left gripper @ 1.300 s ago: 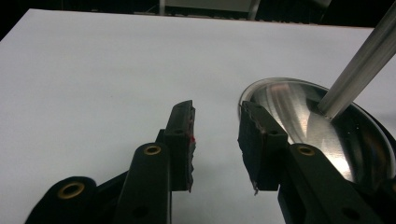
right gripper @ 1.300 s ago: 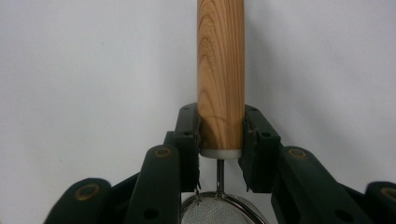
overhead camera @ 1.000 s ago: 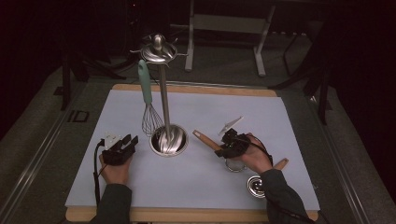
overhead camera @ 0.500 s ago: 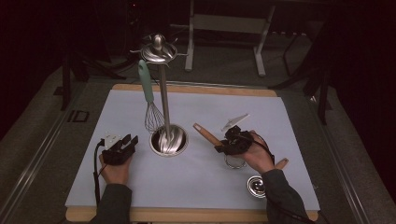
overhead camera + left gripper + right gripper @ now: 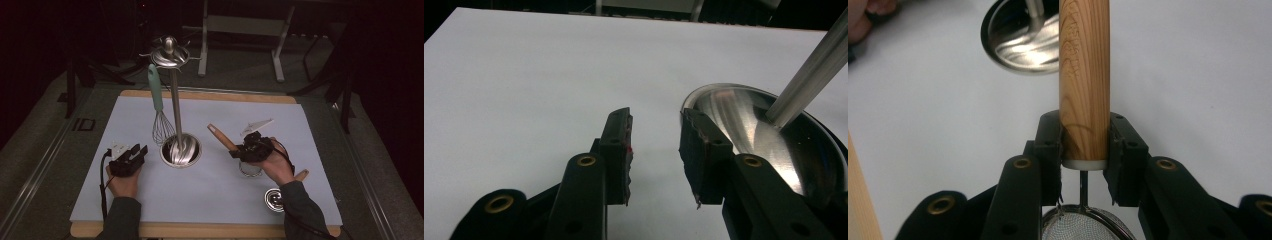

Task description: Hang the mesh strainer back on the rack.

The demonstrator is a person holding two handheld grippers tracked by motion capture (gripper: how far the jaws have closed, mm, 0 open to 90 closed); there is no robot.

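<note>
Here, low in the right gripper view, the right gripper (image 5: 1083, 150) squeezes a wooden-handled strainer (image 5: 1084, 75), mesh showing; at middle-left of the high view, the left gripper (image 5: 136, 154) gapes empty beside "ID" (image 5: 82, 124).

one stand (image 5: 176, 125), one whisk (image 5: 159, 115), one strainer (image 5: 235, 150), two grippers (image 5: 131, 158) (image 5: 248, 149), one mat (image 5: 300, 150), one small metal disc (image 5: 274, 198).
</note>
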